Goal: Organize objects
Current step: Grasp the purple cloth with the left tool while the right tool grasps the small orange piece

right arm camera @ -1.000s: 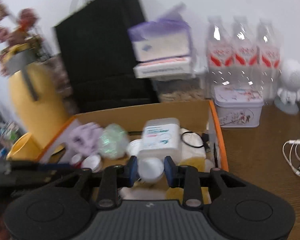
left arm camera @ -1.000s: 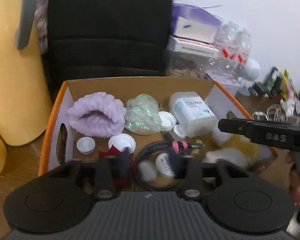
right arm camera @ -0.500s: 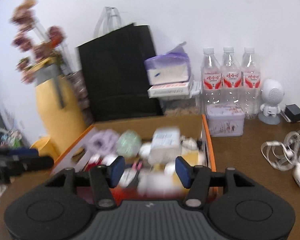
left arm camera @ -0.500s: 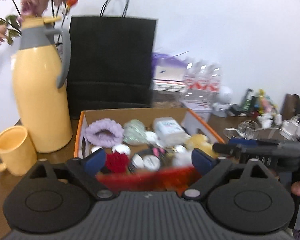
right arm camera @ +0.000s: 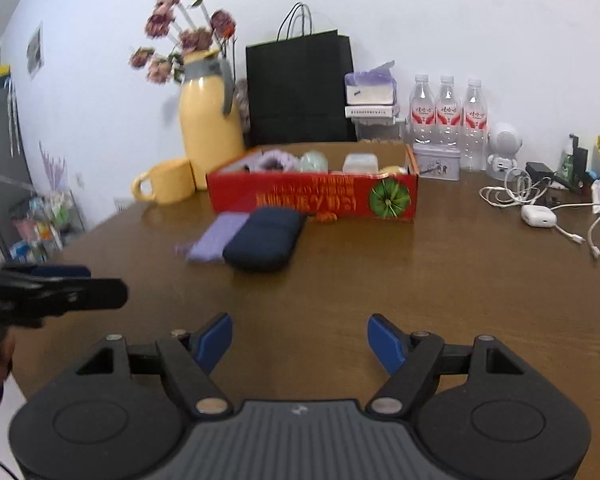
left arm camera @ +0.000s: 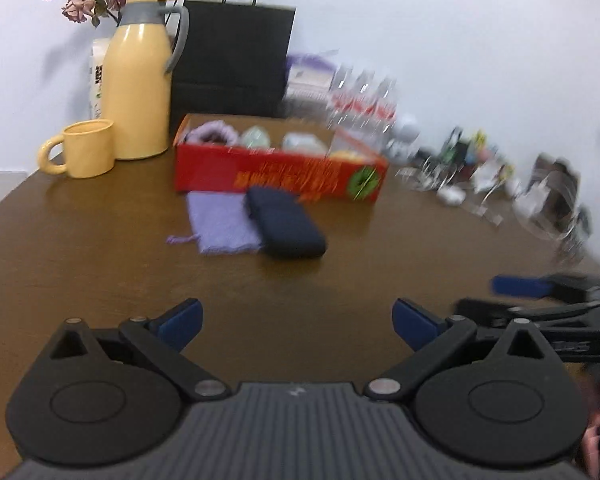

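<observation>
A red cardboard box (left arm camera: 280, 174) (right arm camera: 312, 196) stands at the far middle of the brown table, holding a lilac fluffy band (right arm camera: 274, 159), a pale green bundle (right arm camera: 314, 161), a white container (right arm camera: 360, 163) and other small items. In front of it lie a dark navy case (left arm camera: 286, 222) (right arm camera: 264, 238) and a lilac cloth pouch (left arm camera: 220, 222) (right arm camera: 216, 236). My left gripper (left arm camera: 296, 320) is open and empty, low over the table's near part. My right gripper (right arm camera: 300, 338) is open and empty, also well short of the case.
A yellow jug (right arm camera: 208, 120) with dried flowers and a yellow mug (right arm camera: 166, 182) stand left of the box. A black paper bag (right arm camera: 300, 88), water bottles (right arm camera: 446, 114) and a tin (right arm camera: 436, 164) stand behind. White cables and a charger (right arm camera: 538, 216) lie at right.
Both grippers have pulled back and away from the box's inside to the near table. The right one, shut on a white cap one second ago, now stands open and empty.
</observation>
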`<state>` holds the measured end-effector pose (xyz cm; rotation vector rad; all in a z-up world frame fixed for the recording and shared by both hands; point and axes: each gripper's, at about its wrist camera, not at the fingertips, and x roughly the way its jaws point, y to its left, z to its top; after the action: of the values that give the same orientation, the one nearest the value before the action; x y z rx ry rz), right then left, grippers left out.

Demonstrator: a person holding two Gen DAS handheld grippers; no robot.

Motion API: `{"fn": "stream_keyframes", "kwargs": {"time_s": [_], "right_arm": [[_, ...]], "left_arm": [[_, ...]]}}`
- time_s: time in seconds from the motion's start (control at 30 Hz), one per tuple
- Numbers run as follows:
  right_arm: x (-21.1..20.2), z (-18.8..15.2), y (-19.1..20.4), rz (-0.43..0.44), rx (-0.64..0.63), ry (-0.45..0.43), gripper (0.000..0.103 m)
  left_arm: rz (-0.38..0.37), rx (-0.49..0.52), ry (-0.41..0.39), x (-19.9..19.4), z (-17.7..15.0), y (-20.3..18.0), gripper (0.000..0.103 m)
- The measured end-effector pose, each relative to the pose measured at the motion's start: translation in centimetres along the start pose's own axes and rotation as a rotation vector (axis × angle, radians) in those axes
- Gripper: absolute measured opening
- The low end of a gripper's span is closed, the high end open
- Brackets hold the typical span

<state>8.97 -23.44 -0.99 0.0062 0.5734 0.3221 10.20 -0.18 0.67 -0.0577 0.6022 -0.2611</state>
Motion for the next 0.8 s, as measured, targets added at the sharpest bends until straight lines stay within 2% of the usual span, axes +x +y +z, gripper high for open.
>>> {"fn": "stream_keyframes", "kwargs": {"time_s": [0.1,0.23,0.3,0.33,0.43,0.47,0.53,0.6,0.73,0.8], "right_arm": [[-1.0,-0.4,-0.4,-0.054,-0.008,-0.021,0.074],[-1.2,-0.4,-1.7,-0.073,0.029,-0.062,0.074],[-0.7,-0.3,-2.3,-0.074,0.030,-0.070,0.074],[-0.1,-0.1,-2.7,-0.074,0.029,-0.067,0.074],[2.1,0.8,-3.9,-0.067,0.030,-0.048,0.072],[3.0,1.4,-4.3,-0.066,0.032,-0.043,0.070],[4.7,2.9,-4.9,-0.077,0.017,-0.053,0.069],[6.1,4.5,-5.4,-0.071,0.007,-0.069,0.066],[10.7,7.5,-5.9,-0.031,-0.022,-0.039,0.065],[13.8,8.9,-5.4,-0.008,-0.059,-0.014,0.064]], "left_arm": [[0.012,0.027,-0.040,0.7,0.4,-0.8,0.103],[0.046,0.040,-0.058,3.1,0.9,-1.3,0.103],[0.085,0.042,-0.036,5.1,1.5,-1.2,0.103],[0.081,0.037,-0.025,6.1,2.0,-1.1,0.103],[0.024,0.034,-0.015,9.7,3.8,-0.9,0.103],[0.029,0.051,-0.008,10.9,4.6,-1.0,0.103],[0.095,0.086,-0.038,12.5,5.9,-0.6,0.103],[0.157,0.073,-0.059,13.5,7.2,1.2,0.102],[0.256,0.000,0.013,16.2,8.7,5.7,0.100],[0.227,-0.010,0.069,17.9,8.9,7.1,0.099]]}}
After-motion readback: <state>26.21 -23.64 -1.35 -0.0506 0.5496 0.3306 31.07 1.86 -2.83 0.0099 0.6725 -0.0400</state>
